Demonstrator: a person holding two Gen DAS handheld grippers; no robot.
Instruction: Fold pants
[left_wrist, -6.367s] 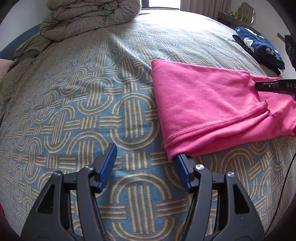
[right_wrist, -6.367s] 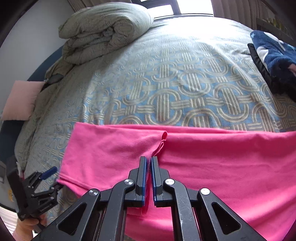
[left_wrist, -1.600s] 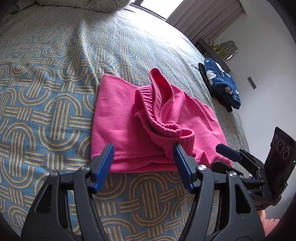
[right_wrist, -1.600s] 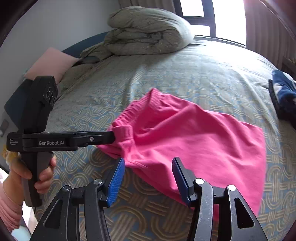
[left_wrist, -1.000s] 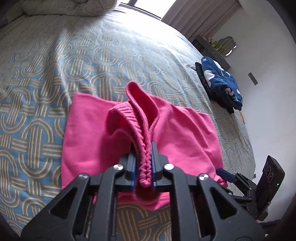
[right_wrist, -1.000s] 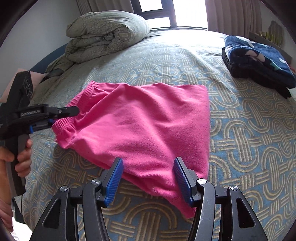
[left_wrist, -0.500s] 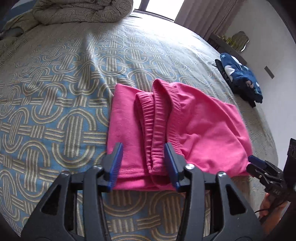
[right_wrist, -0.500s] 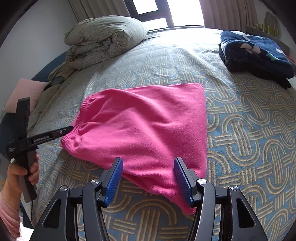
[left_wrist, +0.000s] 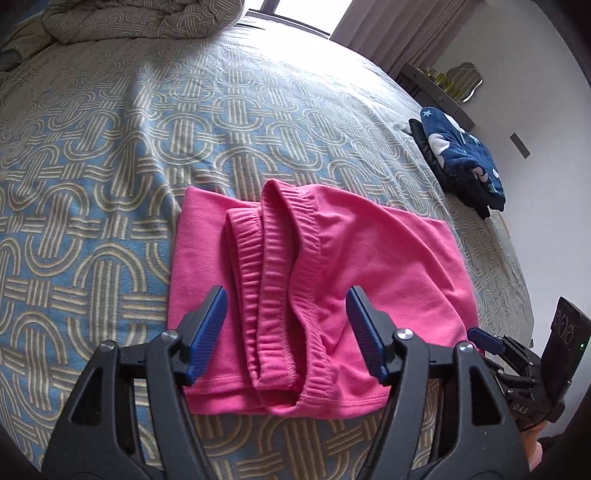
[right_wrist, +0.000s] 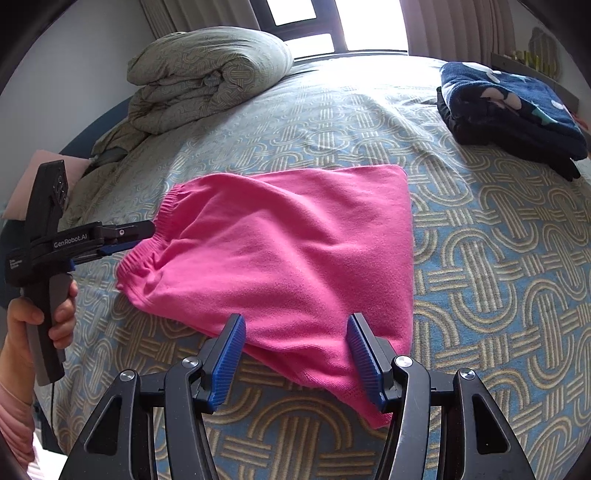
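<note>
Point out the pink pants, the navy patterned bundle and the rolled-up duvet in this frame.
pink pants (right_wrist: 295, 258): right wrist view, on the flat top layer of fabric.
navy patterned bundle (right_wrist: 517, 99): right wrist view, on its blue upper surface.
rolled-up duvet (right_wrist: 207, 74): right wrist view, on the front of the roll.

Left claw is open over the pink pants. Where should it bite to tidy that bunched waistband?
Probably the raised elastic waistband ridge of the pink pants, which stands up in loose folds between the open left claw fingers. Come in from the near hem edge, straight along the ridge.
</note>
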